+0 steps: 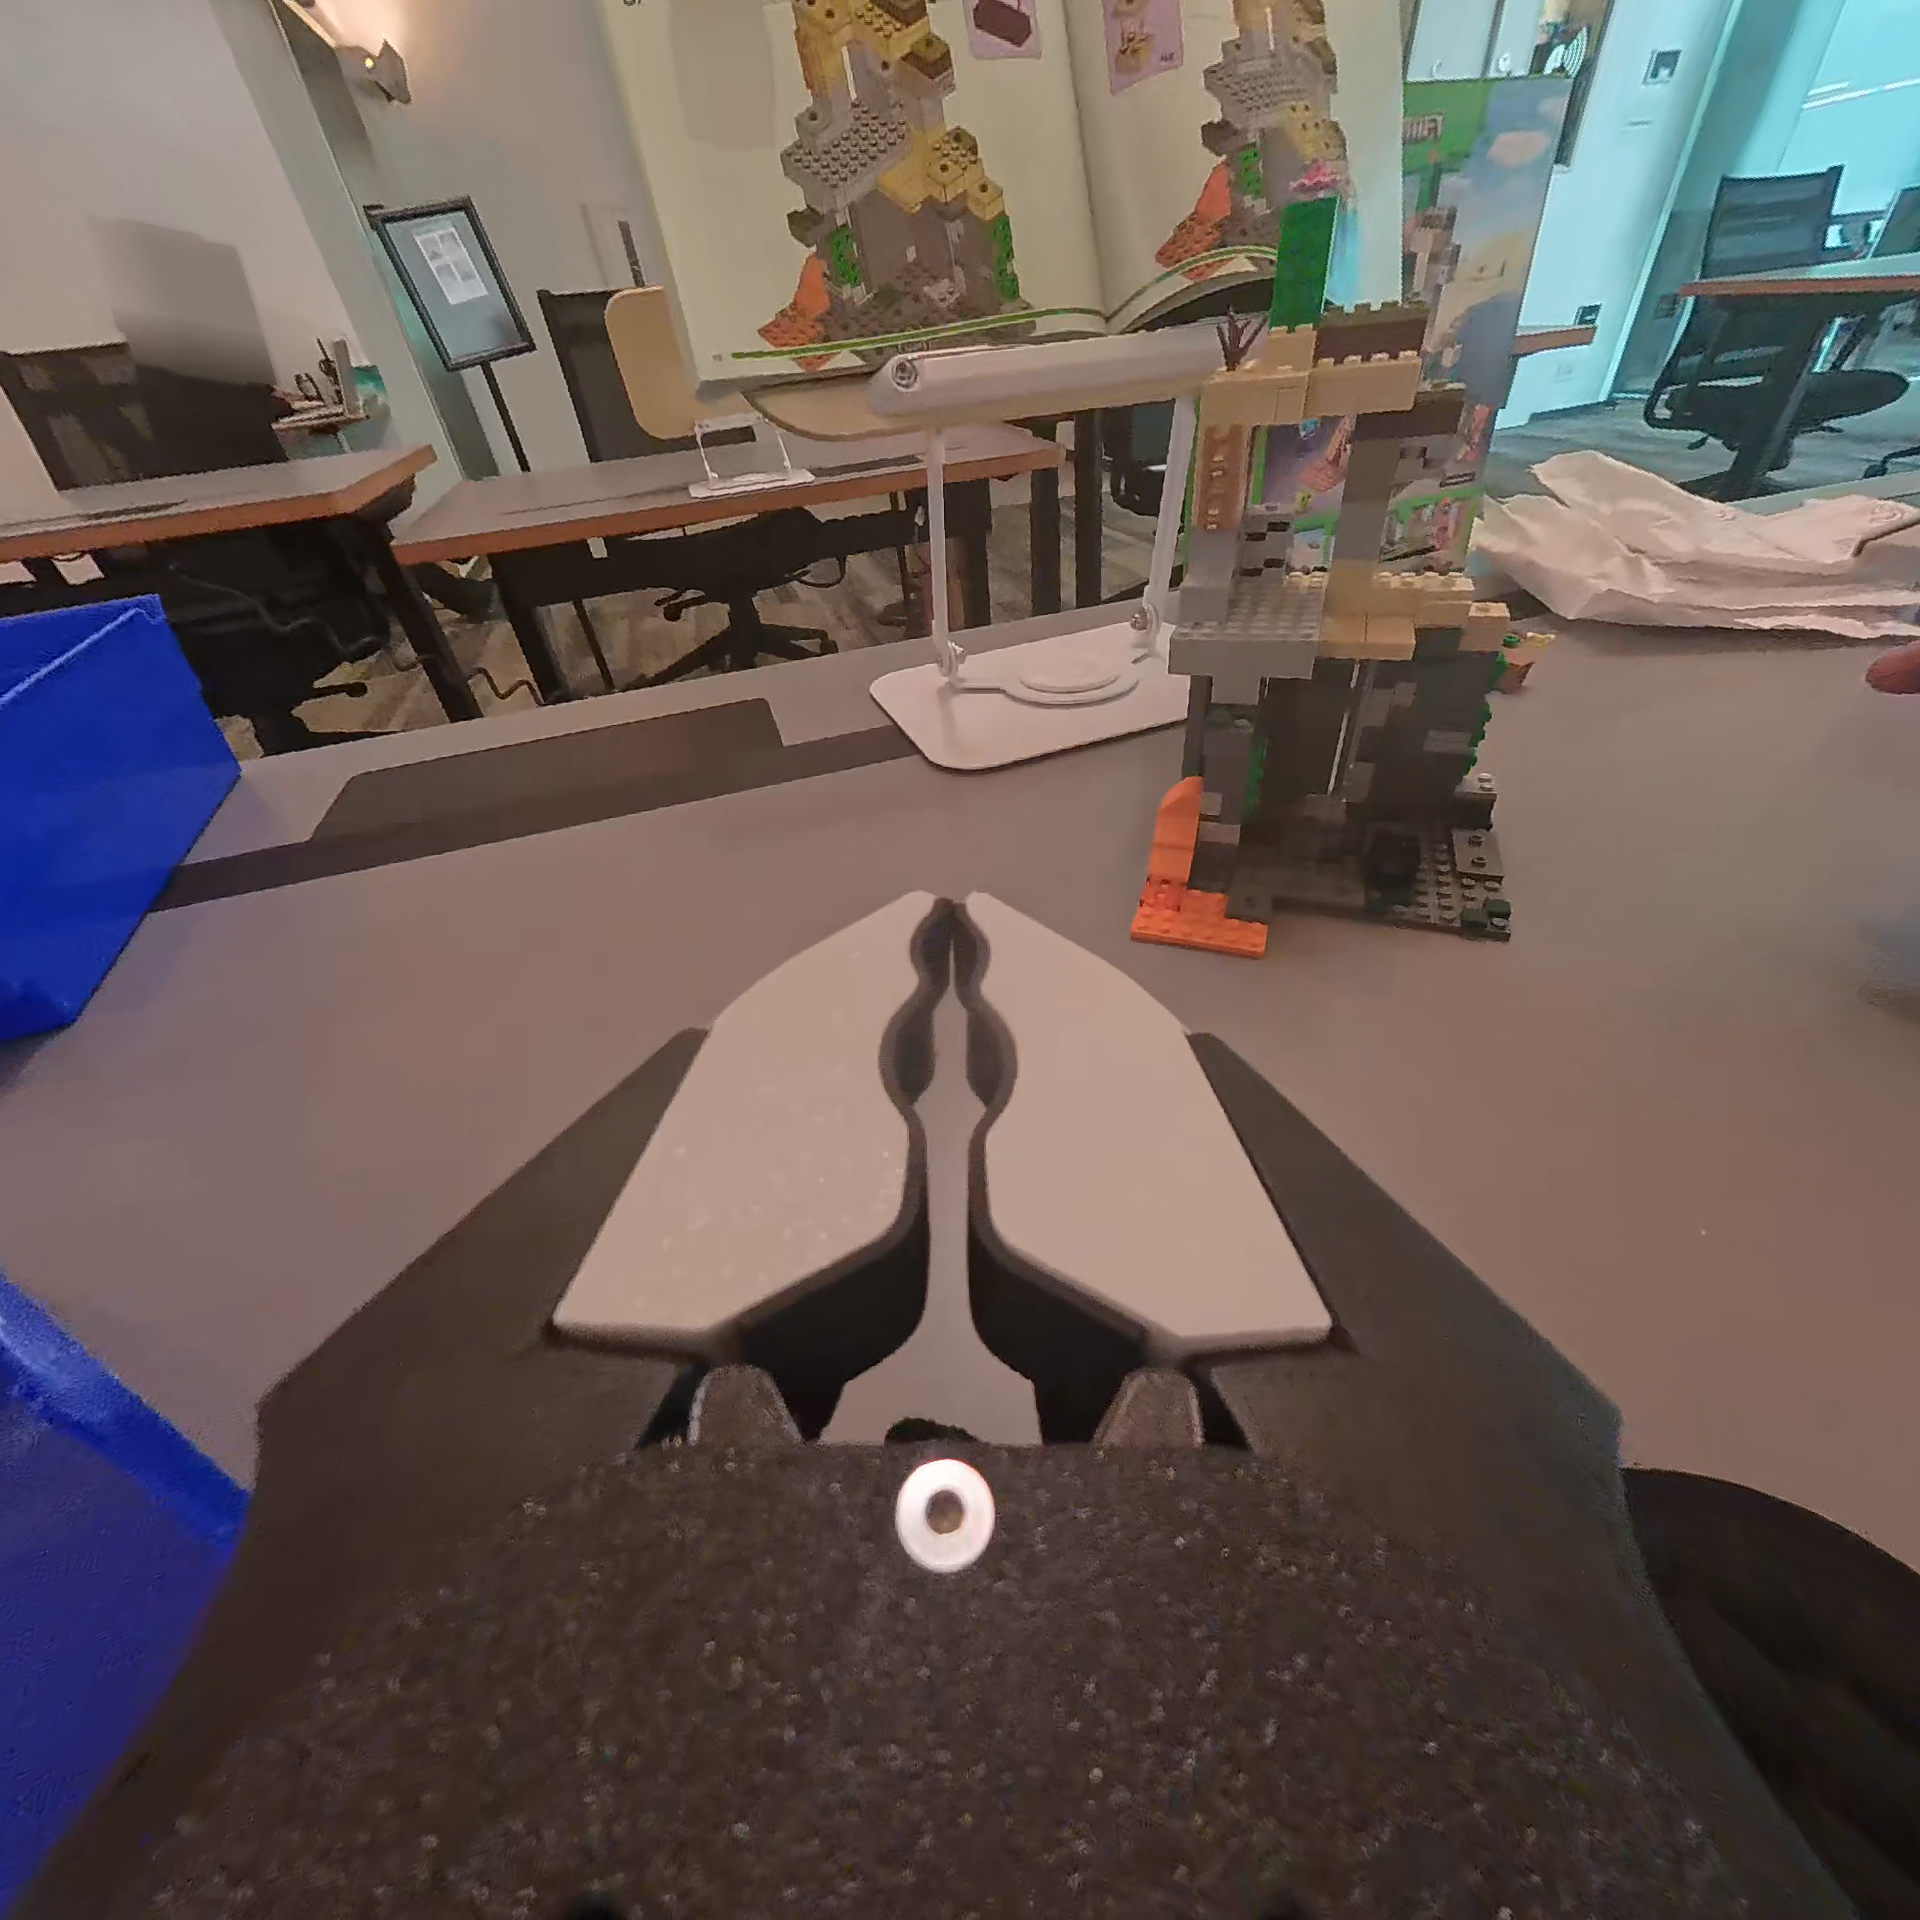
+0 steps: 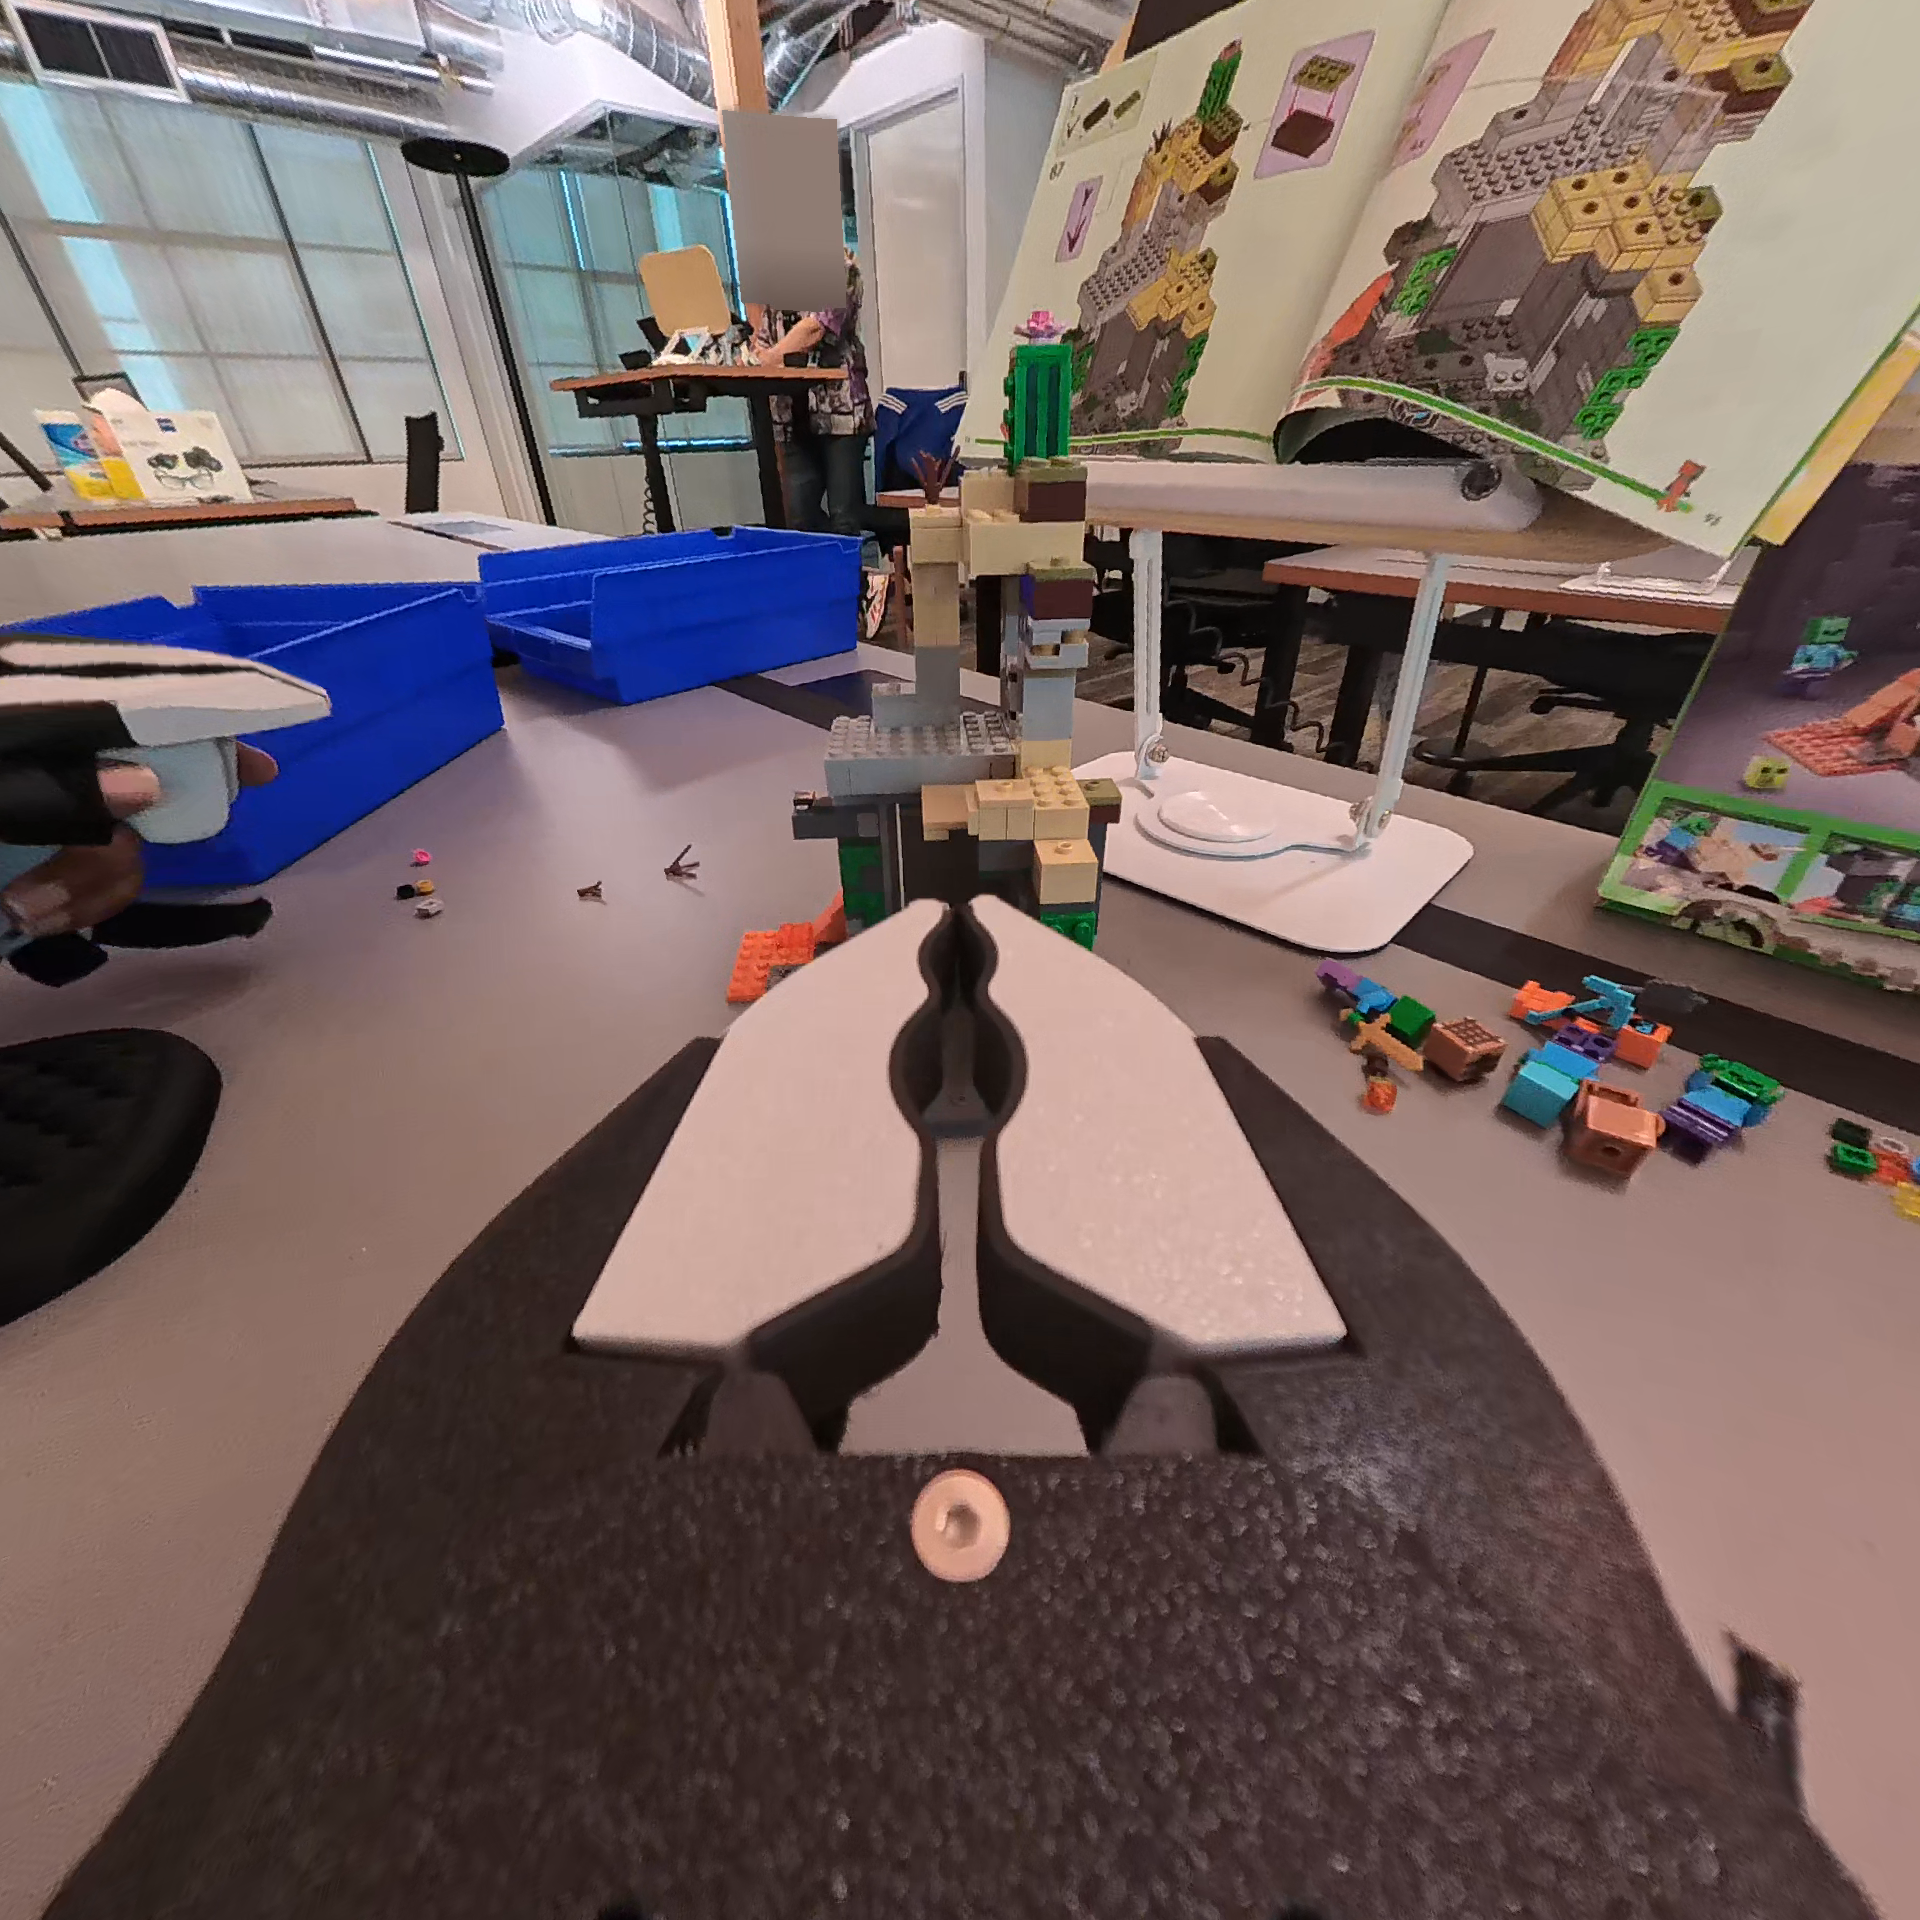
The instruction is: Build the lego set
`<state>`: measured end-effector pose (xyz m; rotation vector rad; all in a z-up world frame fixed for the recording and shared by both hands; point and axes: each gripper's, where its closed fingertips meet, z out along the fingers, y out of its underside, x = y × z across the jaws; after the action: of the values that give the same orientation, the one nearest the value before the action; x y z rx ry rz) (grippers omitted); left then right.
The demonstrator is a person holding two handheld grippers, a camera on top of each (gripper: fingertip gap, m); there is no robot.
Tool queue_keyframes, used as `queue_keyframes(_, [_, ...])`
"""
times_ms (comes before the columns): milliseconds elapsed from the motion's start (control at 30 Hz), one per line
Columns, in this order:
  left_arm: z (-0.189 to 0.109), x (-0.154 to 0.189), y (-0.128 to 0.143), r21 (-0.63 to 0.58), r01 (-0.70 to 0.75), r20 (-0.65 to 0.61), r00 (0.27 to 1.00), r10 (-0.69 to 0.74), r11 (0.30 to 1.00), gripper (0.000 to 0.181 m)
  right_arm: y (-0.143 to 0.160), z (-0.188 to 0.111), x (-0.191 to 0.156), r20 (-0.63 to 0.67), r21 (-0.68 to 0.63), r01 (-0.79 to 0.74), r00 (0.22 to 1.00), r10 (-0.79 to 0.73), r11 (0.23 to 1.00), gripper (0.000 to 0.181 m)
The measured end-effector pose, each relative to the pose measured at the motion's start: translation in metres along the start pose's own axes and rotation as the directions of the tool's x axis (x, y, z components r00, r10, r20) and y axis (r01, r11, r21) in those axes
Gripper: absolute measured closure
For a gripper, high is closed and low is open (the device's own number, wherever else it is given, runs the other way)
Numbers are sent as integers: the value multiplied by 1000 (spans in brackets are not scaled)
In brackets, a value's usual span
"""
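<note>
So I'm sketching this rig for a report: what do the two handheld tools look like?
Both match. The left tool and right tool each have two flat pale-grey fingers with wavy black inner edges, tapering to a point, on a black speckled textured body with one pale round fastener at its centre. No cables show. The person's hand wears a black fingerless glove.

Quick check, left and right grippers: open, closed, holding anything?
Left gripper: jaws closed, nothing between them.
Right gripper: jaws closed on a small dark grey piece.
</note>
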<state>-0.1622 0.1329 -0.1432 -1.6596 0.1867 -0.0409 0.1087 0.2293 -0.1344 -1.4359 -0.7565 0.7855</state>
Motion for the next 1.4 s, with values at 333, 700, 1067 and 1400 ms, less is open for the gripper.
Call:
queue_keyframes(333, [15, 5, -20, 23, -8, 7, 1000, 8, 1000, 181, -26, 10, 19, -139, 33, 74, 988, -68, 997, 181])
queue_keyframes(700, [107, 49, -189, 208, -153, -98, 979, 176, 966, 181, -155, 103, 80, -276, 72, 195, 946, -168, 978, 181])
queue_keyframes(1067, [240, 74, -275, 185, -160, -154, 970, 189, 970, 181, -206, 194, 138, -327, 32, 162, 934, -143, 986, 181])
queue_keyframes(1400, [294, 76, -247, 120, -124, -157, 977, 142, 985, 181, -206, 214, 152, -338, -13, 180, 925, -174, 984, 181])
